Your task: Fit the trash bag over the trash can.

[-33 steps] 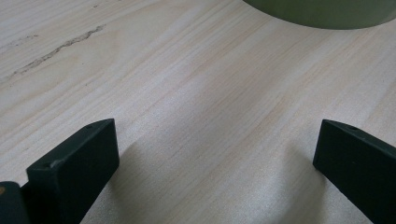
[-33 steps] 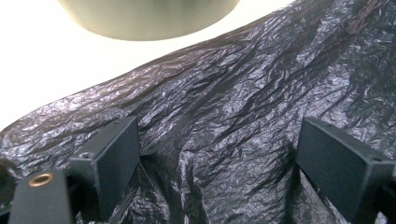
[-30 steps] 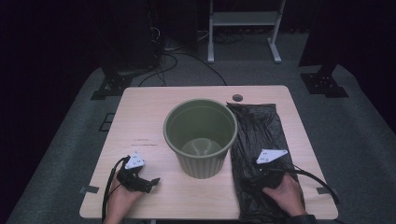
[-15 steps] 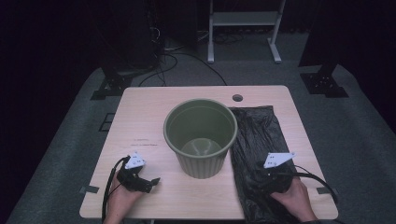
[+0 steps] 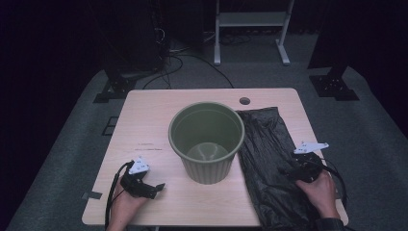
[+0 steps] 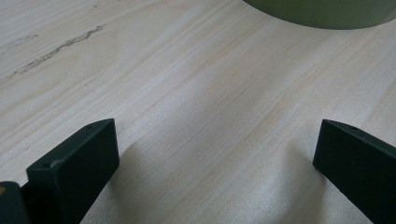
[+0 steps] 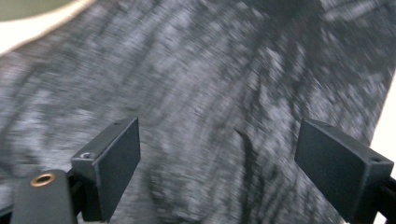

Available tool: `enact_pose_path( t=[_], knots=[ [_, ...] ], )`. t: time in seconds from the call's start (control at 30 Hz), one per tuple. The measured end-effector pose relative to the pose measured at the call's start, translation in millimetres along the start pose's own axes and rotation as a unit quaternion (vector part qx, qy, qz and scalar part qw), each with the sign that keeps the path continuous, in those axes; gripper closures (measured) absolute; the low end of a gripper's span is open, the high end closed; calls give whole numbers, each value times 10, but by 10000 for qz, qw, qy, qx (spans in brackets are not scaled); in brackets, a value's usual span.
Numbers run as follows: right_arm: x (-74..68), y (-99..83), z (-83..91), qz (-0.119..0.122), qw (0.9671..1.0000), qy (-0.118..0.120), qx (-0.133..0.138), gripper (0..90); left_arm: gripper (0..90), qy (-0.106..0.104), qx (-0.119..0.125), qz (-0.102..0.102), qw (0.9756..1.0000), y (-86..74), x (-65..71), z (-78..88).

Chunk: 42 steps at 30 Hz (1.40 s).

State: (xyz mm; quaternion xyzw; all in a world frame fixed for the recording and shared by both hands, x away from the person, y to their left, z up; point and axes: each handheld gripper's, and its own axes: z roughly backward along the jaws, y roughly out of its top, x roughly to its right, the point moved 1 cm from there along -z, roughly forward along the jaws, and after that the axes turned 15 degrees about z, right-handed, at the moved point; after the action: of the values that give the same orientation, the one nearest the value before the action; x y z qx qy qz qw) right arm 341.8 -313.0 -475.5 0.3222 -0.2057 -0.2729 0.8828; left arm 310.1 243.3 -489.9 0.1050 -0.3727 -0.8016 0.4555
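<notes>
Black bag [image 5: 272, 163] flat on the table [image 5: 144, 120], directly under and ahead of my right claw [image 7: 217, 163]; jaws wide apart, gripping nothing. Green bin [image 5: 207, 139] just left of it. Left claw [image 6: 215, 158] past the bin, wide open, empty, over bare wood.

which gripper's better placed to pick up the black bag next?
Right. The right gripper is over the black bag, jaws open with bag plastic between and beneath them. The left gripper sits open over bare table, with the green bin between it and the bag.
</notes>
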Motion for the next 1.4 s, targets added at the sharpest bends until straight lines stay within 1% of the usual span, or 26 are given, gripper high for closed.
enact_pose_path(
  t=[0.1,0.17,0.23,0.27,0.37,0.43,0.53,0.57,0.6,0.7,0.77,0.8,0.83,0.87,0.97,1.03,1.07,1.1,1.13,1.2,1.23,1.3,1.33,1.4],
  knots=[
    [63,-63,-61,-107,9999,-42,-112,132,0,1,-1,0,10000,0,0,0],
    [83,-84,-96,-148,9998,14,-165,172,0,2,-1,-1,10000,0,0,0],
    [93,-80,-85,-127,9999,10,-91,304,0,4,-2,-5,10000,0,-1,0],
    [93,-78,-81,-89,9999,34,-43,358,0,4,1,-3,10000,0,-1,0],
    [82,-70,-80,-73,9999,59,59,524,0,3,-2,-3,10000,0,0,0],
    [74,-55,-87,-33,9999,104,109,671,0,5,-1,-5,10000,0,-1,0],
    [50,-13,-114,48,9997,219,133,833,0,2,1,1,10000,0,0,0],
    [35,4,-126,86,9995,258,141,871,0,3,1,1,10000,0,0,0],
    [23,20,-138,170,9994,276,143,891,0,3,-2,-1,10000,0,0,0],
    [12,65,-169,264,9990,350,129,896,0,3,-2,-1,10000,0,0,0],
    [5,89,-189,311,9983,470,151,897,0,2,0,2,10000,0,0,0],
    [-10,107,-201,358,9976,568,162,897,0,5,-2,-3,10000,0,-1,0],
    [-41,137,-219,392,9964,726,185,897,0,5,-2,-4,10000,0,-1,0],
    [-63,158,-231,442,9955,809,196,897,0,3,-2,-1,10000,0,0,0],
    [-179,251,-264,709,9896,1210,321,897,0,3,1,2,10000,0,0,0],
    [-236,298,-269,840,9861,1388,363,896,0,5,0,-2,10000,0,-1,0],
    [-249,309,-266,868,9860,1378,359,890,0,6,-2,-4,10000,0,-1,0],
    [-249,314,-257,882,9863,1345,371,836,0,5,-2,-4,10000,0,-1,0],
    [-243,316,-246,839,9870,1317,381,783,0,5,-1,-3,10000,0,-1,0],
    [-212,320,-201,710,9892,1204,436,650,0,5,0,-1,10000,0,0,0],
    [-200,323,-167,665,9903,1118,480,581,0,3,-2,1,10000,0,0,0],
    [-162,327,-82,548,9932,883,532,474,0,3,0,2,10000,0,0,0],
    [-150,327,-55,520,9941,785,537,420,0,3,-1,0,10000,0,0,0],
    [-112,321,12,430,9966,490,497,332,0,3,0,1,10000,0,0,0]
  ],
)
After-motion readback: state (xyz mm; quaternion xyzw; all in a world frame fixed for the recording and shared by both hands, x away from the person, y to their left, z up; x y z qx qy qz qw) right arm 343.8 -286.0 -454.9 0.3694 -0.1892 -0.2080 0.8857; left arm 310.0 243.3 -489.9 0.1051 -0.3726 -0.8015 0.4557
